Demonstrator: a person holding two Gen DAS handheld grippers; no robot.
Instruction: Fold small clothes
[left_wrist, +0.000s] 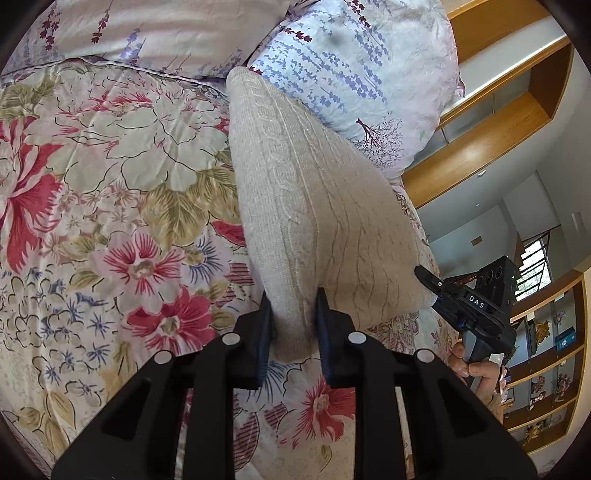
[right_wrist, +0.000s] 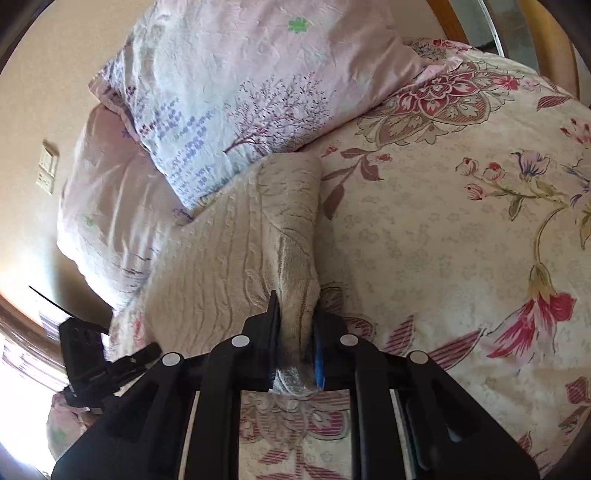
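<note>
My left gripper (left_wrist: 293, 314) pinches one near corner of the beige knit garment (left_wrist: 306, 206), my right gripper (right_wrist: 295, 328) the other; both sets of jaws are nearly closed on fabric. The garment stretches over the floral bedspread (left_wrist: 110, 184) toward the pillows (left_wrist: 351, 74), its far hem partly hidden by its own fold.

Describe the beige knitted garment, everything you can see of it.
The beige knitted garment is a soft cable-knit piece, cream to oatmeal, with raised braids and wavy ribs. It stretches from the floral bedspread up towards the lavender-print pillow, its far end resting against it. The left gripper pinches one near corner, the right gripper another bunched edge, so the near side is raised and pulled taut. What kind of garment it is cannot be told.
</note>
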